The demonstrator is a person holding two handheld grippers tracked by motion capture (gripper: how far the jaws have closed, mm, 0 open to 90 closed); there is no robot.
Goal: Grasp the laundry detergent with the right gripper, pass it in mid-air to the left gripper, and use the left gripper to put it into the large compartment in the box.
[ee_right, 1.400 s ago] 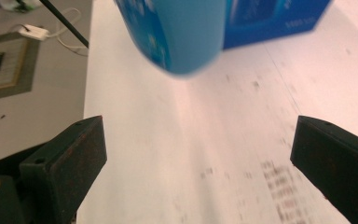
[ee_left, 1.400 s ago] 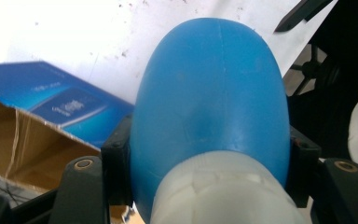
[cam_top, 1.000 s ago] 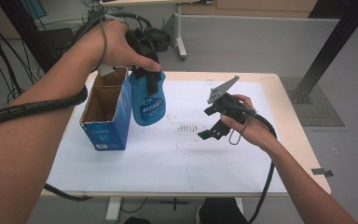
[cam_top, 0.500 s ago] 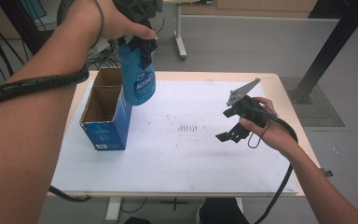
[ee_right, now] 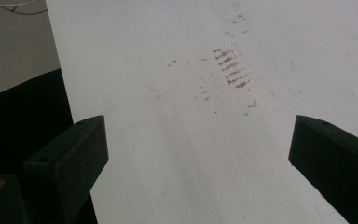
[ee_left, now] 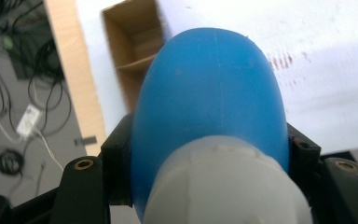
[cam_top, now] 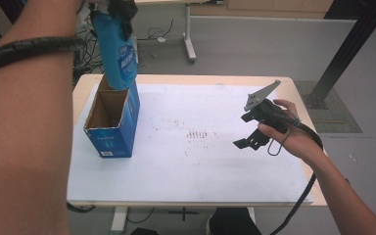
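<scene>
Left gripper clamped on blue bottle above open cardboard box at table's left edge; right gripper jaws apart over reddish smudges, near right edge

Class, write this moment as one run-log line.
left claw: shut on blue bottle | bottle: above open box | right claw: open, empty, over white mat

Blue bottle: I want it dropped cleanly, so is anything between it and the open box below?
Nothing visible: the blue bottle, gripped by the left claw, hangs above the open box, whose visible interior looks empty.
</scene>
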